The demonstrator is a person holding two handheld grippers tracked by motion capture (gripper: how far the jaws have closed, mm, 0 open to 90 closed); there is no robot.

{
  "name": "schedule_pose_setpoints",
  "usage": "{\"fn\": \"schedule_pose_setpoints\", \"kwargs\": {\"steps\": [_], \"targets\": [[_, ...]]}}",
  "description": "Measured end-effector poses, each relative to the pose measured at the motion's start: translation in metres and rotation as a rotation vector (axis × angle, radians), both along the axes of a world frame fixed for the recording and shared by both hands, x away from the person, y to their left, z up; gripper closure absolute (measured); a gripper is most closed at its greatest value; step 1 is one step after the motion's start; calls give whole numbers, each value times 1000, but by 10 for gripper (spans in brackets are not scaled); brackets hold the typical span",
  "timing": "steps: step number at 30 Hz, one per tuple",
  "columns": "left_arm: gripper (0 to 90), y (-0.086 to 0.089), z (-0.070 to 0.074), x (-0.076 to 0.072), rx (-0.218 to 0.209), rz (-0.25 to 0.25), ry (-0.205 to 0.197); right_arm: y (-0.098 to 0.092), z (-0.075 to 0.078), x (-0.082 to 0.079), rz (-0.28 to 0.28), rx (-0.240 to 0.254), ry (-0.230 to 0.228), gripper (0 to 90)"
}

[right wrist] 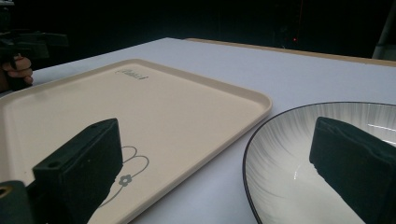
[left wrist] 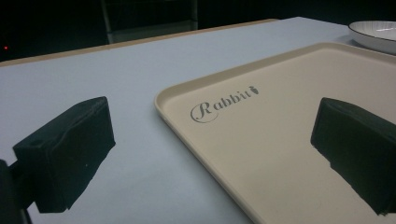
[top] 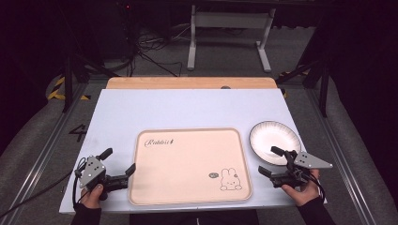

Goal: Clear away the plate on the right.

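While both hands rest at the near edge of the bench (top: 141,105), the high view shows a beige tray (top: 187,164) lying flat in the middle and a white plate (top: 274,140) just beside the tray's far right corner, apart from it. From above, the left gripper (top: 119,166) sits at the tray's near left corner with its jaws spread and nothing between them, and the right gripper (top: 271,161) sits at the plate's near edge, likewise spread and empty. Along the left gripper view, one jaw hangs over the bare bench and the other over the tray, whose rim (left wrist: 187,135) runs between them untouched; the plate shows at the far right. Along the right gripper view, one jaw stands over the tray's rabbit drawing (right wrist: 126,175) and the other over the plate's bowl (right wrist: 285,168), with the plate's dark rim between them and not yet pinched; the other hand (right wrist: 18,70) holds its gripper far off at the left. I judge this the approach before a grasp: the plate seems the likely target, probably bound for the tray. Next, the right gripper would need to settle over the rim and close there firmly, since a shallow glazed edge could slip.
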State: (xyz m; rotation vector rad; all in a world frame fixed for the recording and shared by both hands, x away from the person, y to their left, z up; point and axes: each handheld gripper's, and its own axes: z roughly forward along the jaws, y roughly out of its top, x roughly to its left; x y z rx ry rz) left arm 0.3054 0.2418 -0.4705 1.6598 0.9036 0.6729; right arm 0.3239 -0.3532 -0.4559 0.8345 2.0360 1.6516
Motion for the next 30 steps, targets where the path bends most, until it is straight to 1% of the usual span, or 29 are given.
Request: {"fn": "schedule_pose_setpoints", "kwargs": {"steps": [6, 10, 15, 21, 30], "targets": [[2, -1, 0, 0, 1, -7, 0, 0, 0, 0, -3, 4, 0, 30], [2, 0, 0, 1, 5, -16, 11, -1, 0, 0, -4, 7, -1, 31], [2, -1, 0, 1, 5, -13, 4, 0, 0, 0, -2, 0, 0, 35], [2, -1, 0, 1, 11, -18, 14, 0, 0, 0, -1, 2, 1, 33], [2, -3, 0, 1, 18, -16, 5, 0, 0, 1, 0, -4, 3, 41]]}}
